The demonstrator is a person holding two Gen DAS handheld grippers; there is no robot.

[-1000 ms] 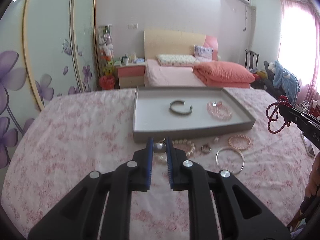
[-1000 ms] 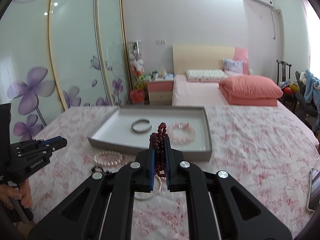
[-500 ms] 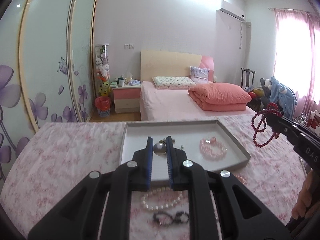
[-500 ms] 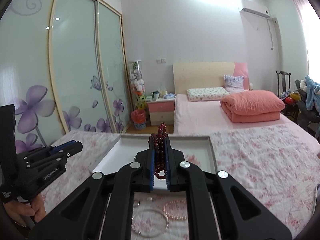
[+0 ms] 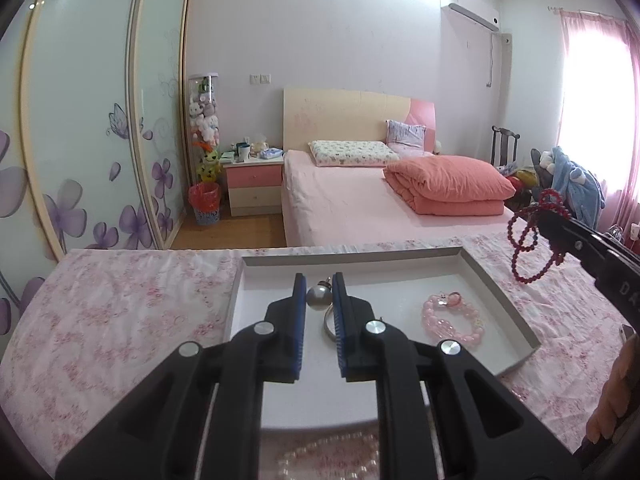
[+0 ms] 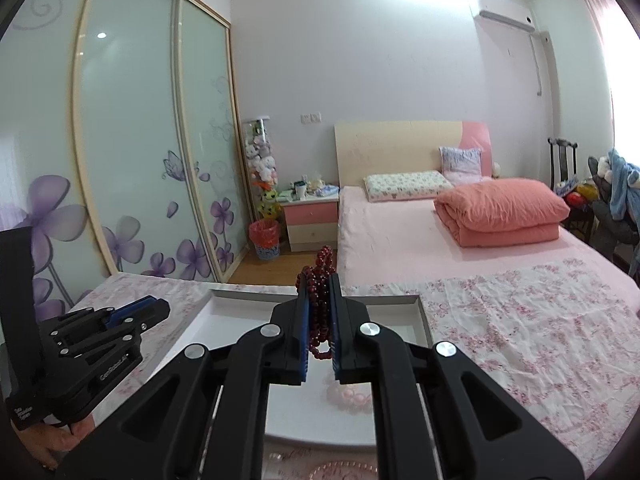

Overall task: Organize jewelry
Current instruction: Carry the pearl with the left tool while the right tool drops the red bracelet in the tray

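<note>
the left gripper (image 5: 319,295) pinches a grey pearl pendant (image 5: 318,296) over the grey tray (image 5: 494,280). the right gripper (image 6: 319,312) clamps a dark red bead strand (image 6: 318,280) above the tray's near edge. a pink bead bracelet (image 5: 452,318) and a silver bangle (image 5: 329,322) already lie inside. pale beads (image 5: 336,458) wait on the floral cloth (image 5: 120,308), so sorting seems roughly midway.

White lettering on the left gripper (image 6: 136,314), too blurred to read
</note>
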